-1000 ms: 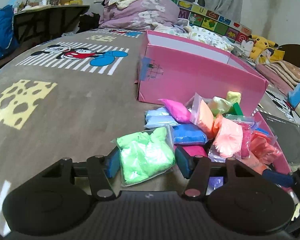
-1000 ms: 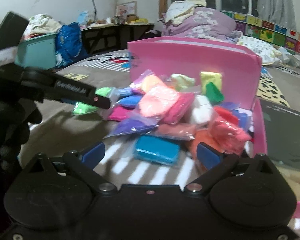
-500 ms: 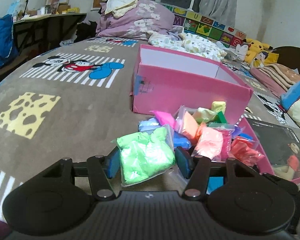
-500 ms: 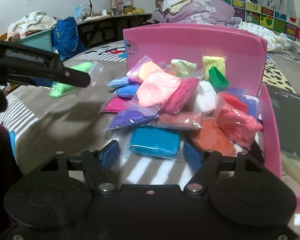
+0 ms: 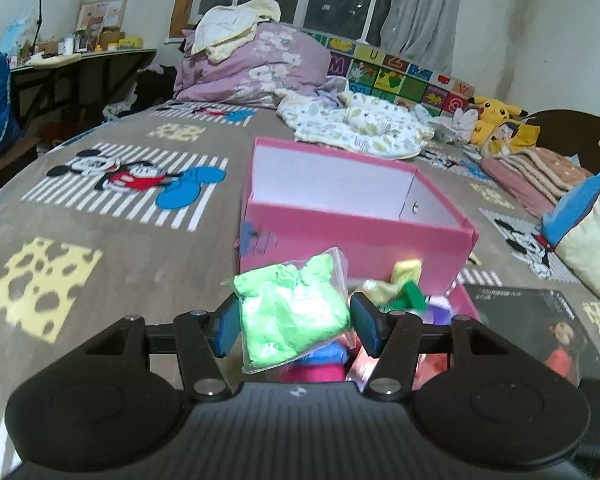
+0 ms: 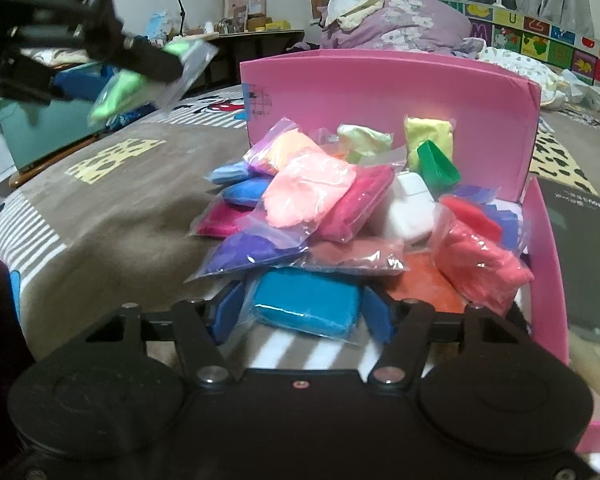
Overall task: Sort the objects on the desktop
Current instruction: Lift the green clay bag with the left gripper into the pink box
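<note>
My left gripper (image 5: 294,324) is shut on a light green clay bag (image 5: 296,312) and holds it in the air in front of the open pink box (image 5: 360,240), whose white inside is bare. In the right wrist view the left gripper (image 6: 140,56) hangs high at the upper left with the green bag (image 6: 116,92). A pile of coloured clay bags (image 6: 340,208) leans against the pink box (image 6: 380,92). My right gripper (image 6: 302,314) sits low on the bed, its pads against both sides of a blue clay bag (image 6: 306,300) at the pile's front.
A pink lid (image 6: 548,240) borders the pile's right side, with a black booklet (image 5: 540,328) beyond it. Pillows (image 5: 588,248) lie at the right. A purple duvet heap (image 5: 252,64) is at the back. A teal crate (image 6: 52,128) stands left of the bed.
My left gripper has risen with the green bag, from the pile up to box height. My right gripper's fingers have closed in around the blue bag.
</note>
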`<control>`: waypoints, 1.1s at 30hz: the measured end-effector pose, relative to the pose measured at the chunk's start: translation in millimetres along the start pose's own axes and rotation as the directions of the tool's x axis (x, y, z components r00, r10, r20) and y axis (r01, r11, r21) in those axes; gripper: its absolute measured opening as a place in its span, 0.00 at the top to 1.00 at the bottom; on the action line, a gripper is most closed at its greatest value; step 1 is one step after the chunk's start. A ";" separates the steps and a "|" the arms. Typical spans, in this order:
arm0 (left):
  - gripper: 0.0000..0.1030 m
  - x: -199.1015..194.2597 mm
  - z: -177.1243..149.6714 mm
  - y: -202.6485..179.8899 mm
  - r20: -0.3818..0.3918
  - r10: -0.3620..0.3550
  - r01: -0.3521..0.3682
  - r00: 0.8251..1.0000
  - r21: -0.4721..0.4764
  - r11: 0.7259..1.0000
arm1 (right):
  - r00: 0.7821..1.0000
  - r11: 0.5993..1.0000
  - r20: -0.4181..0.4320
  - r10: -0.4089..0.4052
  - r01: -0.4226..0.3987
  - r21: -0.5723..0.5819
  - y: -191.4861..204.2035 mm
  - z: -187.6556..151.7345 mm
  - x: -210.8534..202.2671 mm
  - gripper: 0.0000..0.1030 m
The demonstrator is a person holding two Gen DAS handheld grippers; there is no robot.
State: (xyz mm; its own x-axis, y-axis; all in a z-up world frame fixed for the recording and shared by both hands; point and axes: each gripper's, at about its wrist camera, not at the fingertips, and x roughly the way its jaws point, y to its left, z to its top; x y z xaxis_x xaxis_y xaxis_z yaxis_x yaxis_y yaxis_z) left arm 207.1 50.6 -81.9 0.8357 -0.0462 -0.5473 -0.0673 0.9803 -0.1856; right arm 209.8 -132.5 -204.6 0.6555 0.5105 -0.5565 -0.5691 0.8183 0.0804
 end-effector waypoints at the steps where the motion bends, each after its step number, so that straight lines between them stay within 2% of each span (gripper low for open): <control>1: 0.45 3.5 5.2 -1.1 0.000 -0.005 0.005 1.000 0.004 1.000 | 1.000 1.000 -0.001 0.002 -0.002 0.000 -0.3 0.5 -0.6 0.41; 10: 0.45 41.8 54.5 -10.0 -0.017 -0.048 0.048 0.999 0.032 0.998 | 0.999 1.000 -0.023 0.030 -0.029 0.007 -7.8 5.3 -6.1 0.43; 17: 0.45 84.0 88.4 -22.4 -0.040 -0.043 0.047 0.998 0.081 0.996 | 0.997 0.999 -0.056 0.045 -0.045 -0.008 -7.9 5.1 -6.0 0.43; 24: 0.45 125.2 102.9 -27.8 -0.094 -0.048 0.055 0.994 0.073 0.996 | 0.995 0.998 -0.072 0.062 -0.062 -0.003 -12.4 5.4 -9.3 0.43; 28: 0.45 153.8 107.5 -27.3 -0.160 -0.059 0.066 0.985 0.038 0.997 | 0.994 0.998 -0.079 0.070 -0.070 0.005 -14.3 5.0 -8.9 0.43; 33: 0.45 181.8 112.7 -34.3 -0.200 -0.039 0.051 0.979 0.055 0.997 | 0.993 0.997 -0.085 0.080 -0.079 0.008 -15.0 4.5 -7.4 0.43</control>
State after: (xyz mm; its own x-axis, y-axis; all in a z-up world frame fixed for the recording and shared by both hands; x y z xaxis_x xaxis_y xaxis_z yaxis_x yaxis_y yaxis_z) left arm 422.8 30.2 -83.1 0.7120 -0.1220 -0.6915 0.0056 0.9857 -0.1682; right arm 215.7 -147.3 -198.0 0.5635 0.5498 -0.6166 -0.6154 0.7773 0.1306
